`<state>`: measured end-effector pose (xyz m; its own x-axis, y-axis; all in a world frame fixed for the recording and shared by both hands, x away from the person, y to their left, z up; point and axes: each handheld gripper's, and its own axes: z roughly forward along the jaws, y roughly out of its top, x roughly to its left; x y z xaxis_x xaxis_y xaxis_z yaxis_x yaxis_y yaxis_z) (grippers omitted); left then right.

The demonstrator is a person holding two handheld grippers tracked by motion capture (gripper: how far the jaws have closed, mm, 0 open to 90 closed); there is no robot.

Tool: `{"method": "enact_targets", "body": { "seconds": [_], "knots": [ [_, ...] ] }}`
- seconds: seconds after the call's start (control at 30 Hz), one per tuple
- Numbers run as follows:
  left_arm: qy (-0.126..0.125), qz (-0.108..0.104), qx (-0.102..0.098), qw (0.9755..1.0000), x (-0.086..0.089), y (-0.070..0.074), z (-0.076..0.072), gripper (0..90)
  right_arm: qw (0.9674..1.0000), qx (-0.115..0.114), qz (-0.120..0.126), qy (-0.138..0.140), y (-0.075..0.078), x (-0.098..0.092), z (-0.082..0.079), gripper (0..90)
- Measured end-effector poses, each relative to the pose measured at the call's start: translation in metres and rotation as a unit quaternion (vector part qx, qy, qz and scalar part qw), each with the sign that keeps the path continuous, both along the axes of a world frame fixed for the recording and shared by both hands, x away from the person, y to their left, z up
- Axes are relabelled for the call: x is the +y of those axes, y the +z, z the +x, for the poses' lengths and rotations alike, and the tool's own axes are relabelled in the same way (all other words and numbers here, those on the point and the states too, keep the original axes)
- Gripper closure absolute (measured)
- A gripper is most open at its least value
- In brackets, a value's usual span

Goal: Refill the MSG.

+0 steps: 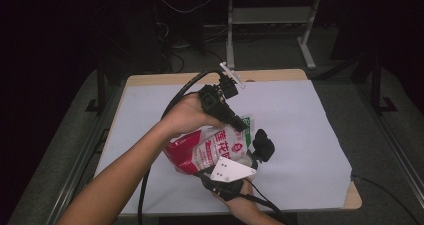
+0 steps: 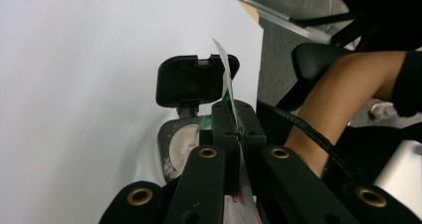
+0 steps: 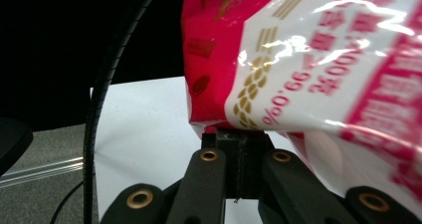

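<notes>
A red-and-white plastic bag (image 1: 205, 147) with printed characters hangs tilted above the table between both grippers. My left gripper (image 1: 239, 125) is shut on its green-and-white top edge (image 2: 226, 74), where the jaws (image 2: 238, 119) pinch the thin film. At the bag's lower end, my right gripper (image 1: 210, 174) under its grey plate is shut on a red corner (image 3: 308, 59), with the jaws (image 3: 244, 134) closed together. Just beyond the bag's top stands a small container (image 2: 180, 149) with pale contents, its black flip lid (image 2: 191, 79) raised.
A white sheet (image 1: 300, 125) covers the wooden table, whose edge (image 1: 352, 200) shows at the near right. Black cables (image 1: 180, 92) trail from both grippers. The open container (image 1: 246, 158) and its lid (image 1: 263, 144) sit right of the bag. A person's leg (image 2: 343, 89) is beside the table.
</notes>
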<state>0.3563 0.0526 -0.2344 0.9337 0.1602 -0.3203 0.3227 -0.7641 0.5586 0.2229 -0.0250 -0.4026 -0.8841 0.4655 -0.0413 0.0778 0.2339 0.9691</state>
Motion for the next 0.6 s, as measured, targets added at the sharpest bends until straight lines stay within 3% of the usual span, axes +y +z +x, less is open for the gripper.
{"method": "enact_targets", "body": {
  "seconds": [0.4,0.43,0.47,0.6],
  "knots": [
    [0.043,-0.056,-0.003,0.9975,0.049,-0.003,-0.005,90.0,0.9994,0.024,-0.021,-0.012,-0.006,0.003,0.007,90.0],
    [0.056,-0.07,-0.01,0.9959,0.062,-0.003,-0.005,90.0,0.9994,0.026,-0.02,-0.013,-0.007,0.002,0.008,90.0],
    [0.056,-0.07,-0.01,0.9959,0.062,-0.003,-0.005,90.0,0.9994,0.026,-0.02,-0.013,-0.007,0.002,0.008,90.0],
    [0.079,-0.099,-0.016,0.9918,0.088,-0.007,0.0,90.0,0.9993,0.027,-0.02,-0.015,-0.006,0.001,0.01,90.0]
  ]
}}
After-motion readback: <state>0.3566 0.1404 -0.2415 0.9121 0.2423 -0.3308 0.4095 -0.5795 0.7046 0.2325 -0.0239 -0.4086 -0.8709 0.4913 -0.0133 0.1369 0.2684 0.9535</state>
